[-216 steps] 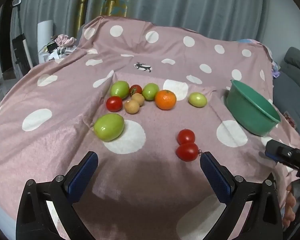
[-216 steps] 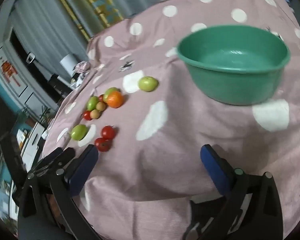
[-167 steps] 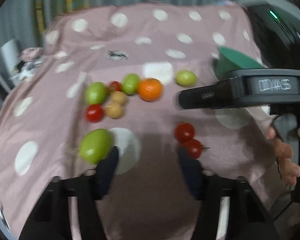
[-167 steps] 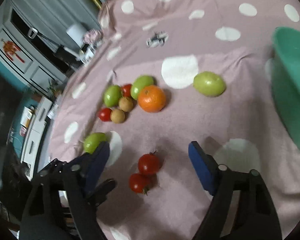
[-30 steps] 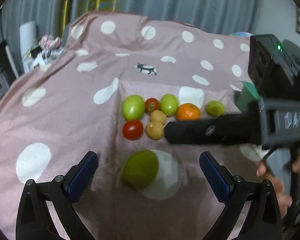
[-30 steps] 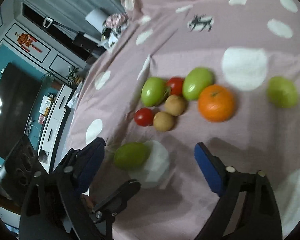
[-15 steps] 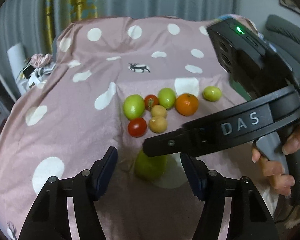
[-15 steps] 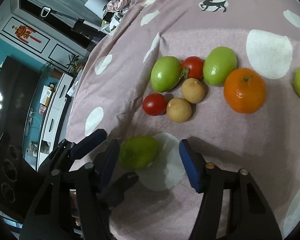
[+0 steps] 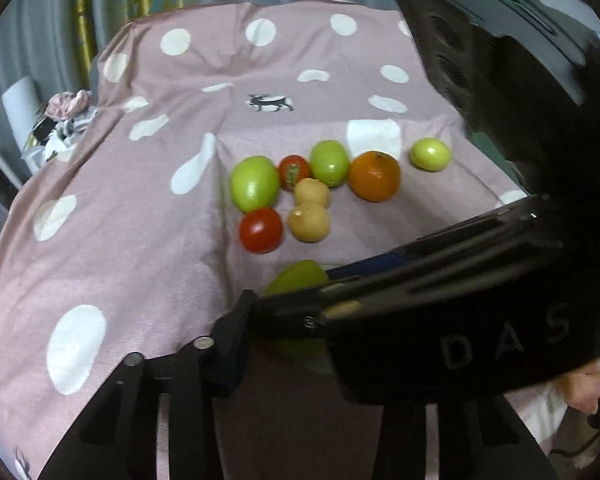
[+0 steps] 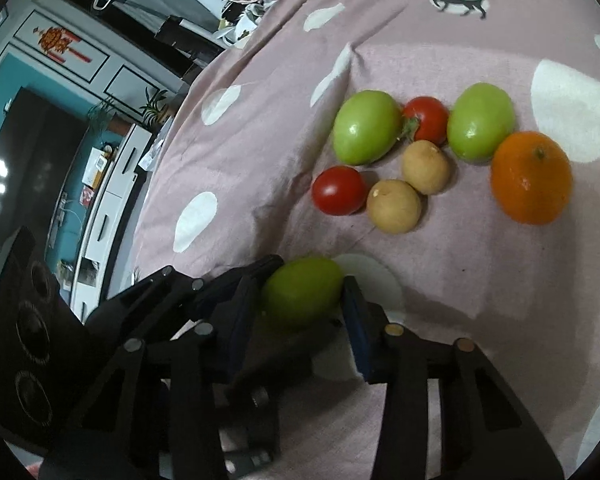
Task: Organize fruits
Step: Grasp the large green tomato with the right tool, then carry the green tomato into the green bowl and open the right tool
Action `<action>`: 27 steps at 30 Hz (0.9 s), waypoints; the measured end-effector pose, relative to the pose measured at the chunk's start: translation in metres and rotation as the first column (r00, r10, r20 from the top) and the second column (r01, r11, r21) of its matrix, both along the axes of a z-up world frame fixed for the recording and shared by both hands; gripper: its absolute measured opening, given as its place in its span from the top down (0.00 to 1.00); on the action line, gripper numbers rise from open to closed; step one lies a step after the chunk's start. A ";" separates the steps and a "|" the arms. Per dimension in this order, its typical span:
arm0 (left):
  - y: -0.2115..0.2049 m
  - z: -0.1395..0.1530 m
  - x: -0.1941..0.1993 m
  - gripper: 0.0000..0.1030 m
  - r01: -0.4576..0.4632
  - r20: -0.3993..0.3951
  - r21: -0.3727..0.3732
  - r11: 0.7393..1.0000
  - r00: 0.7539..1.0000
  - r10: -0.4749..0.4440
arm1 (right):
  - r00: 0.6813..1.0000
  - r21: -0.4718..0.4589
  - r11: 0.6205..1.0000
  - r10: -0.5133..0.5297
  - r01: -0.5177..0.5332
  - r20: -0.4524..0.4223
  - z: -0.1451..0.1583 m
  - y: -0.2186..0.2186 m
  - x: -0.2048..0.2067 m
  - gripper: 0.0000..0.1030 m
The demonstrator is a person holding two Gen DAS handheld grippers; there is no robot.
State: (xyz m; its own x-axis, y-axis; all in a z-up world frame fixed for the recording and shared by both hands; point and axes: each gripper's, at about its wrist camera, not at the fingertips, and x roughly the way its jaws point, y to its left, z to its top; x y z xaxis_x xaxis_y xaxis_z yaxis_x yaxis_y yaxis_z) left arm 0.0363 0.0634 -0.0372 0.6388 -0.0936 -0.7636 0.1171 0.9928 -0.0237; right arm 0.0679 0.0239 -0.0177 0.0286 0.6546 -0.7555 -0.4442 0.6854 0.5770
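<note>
A large green fruit [image 10: 302, 292] lies on the pink spotted cloth [image 10: 260, 120], and my right gripper [image 10: 300, 312] is shut on it, one blue pad on each side. My left gripper [image 9: 300, 344] crosses the same fruit [image 9: 296, 276] just behind the right one, its right finger hidden by the right gripper's body [image 9: 460, 320]. Beyond lie two green tomatoes [image 10: 366, 126], two red tomatoes [image 10: 338, 190], two tan round fruits [image 10: 394, 206], an orange [image 10: 532, 178] and a small green fruit [image 9: 430, 154].
The green bowl [image 9: 484, 140] is almost wholly hidden behind the right gripper's body. The cloth drops away at the left edge toward cabinets [image 10: 100, 208] and clutter [image 9: 64, 120].
Both grippers have closed in on the large green fruit. The right gripper's fingers have narrowed from wide open onto its sides, and its body now covers more of the left wrist view.
</note>
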 end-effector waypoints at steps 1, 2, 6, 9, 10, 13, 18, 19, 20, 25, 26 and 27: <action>0.001 0.000 0.000 0.61 -0.002 0.000 -0.009 1.000 1.000 0.002 | 1.000 0.001 1.000 -0.001 0.001 0.002 0.000 0.000 -0.001 0.59; 0.001 0.001 0.000 0.61 -0.003 0.001 -0.012 1.000 1.000 0.003 | 1.000 0.008 1.000 -0.005 0.005 -0.005 0.000 -0.001 0.000 0.59; 0.001 0.001 0.000 0.62 -0.004 -0.003 -0.018 1.000 1.000 0.004 | 1.000 0.013 1.000 -0.003 0.003 -0.003 0.000 -0.002 -0.002 0.59; -0.003 0.006 -0.004 0.62 -0.010 0.013 -0.015 1.000 1.000 0.010 | 1.000 0.006 1.000 -0.003 0.003 0.021 0.007 -0.004 -0.006 0.60; -0.007 0.010 -0.007 0.62 -0.009 0.031 -0.002 1.000 0.999 0.009 | 1.000 0.009 1.000 -0.009 0.009 0.026 0.010 -0.007 -0.006 0.60; -0.018 0.019 -0.006 0.62 0.011 0.052 -0.018 1.000 0.999 -0.010 | 0.998 0.029 0.999 -0.045 0.044 0.037 0.019 -0.023 -0.006 0.61; -0.053 0.042 0.005 0.64 0.080 0.087 -0.123 0.989 0.994 -0.069 | 0.984 0.048 0.989 -0.143 0.139 0.104 0.042 -0.079 -0.006 0.63; -0.067 0.049 0.009 0.64 0.107 0.098 -0.113 0.988 0.991 -0.097 | 0.979 0.062 0.985 -0.167 0.161 0.114 0.046 -0.093 -0.006 0.65; -0.082 0.055 0.012 0.64 0.133 0.114 -0.093 0.987 0.986 -0.123 | 0.972 0.085 0.978 -0.198 0.189 0.128 0.052 -0.111 -0.007 0.65; -0.160 0.078 0.028 0.65 0.271 0.158 -0.053 0.961 0.953 -0.260 | 0.918 0.156 0.932 -0.352 0.326 0.185 0.074 -0.199 -0.014 0.66; -0.175 0.081 0.031 0.65 0.298 0.165 -0.048 0.953 0.944 -0.287 | 0.903 0.179 0.916 -0.390 0.360 0.179 0.076 -0.220 -0.016 0.66; -0.191 0.084 0.034 0.65 0.324 0.175 -0.046 0.945 0.934 -0.312 | 0.887 0.208 0.895 -0.431 0.395 0.166 0.077 -0.241 -0.017 0.66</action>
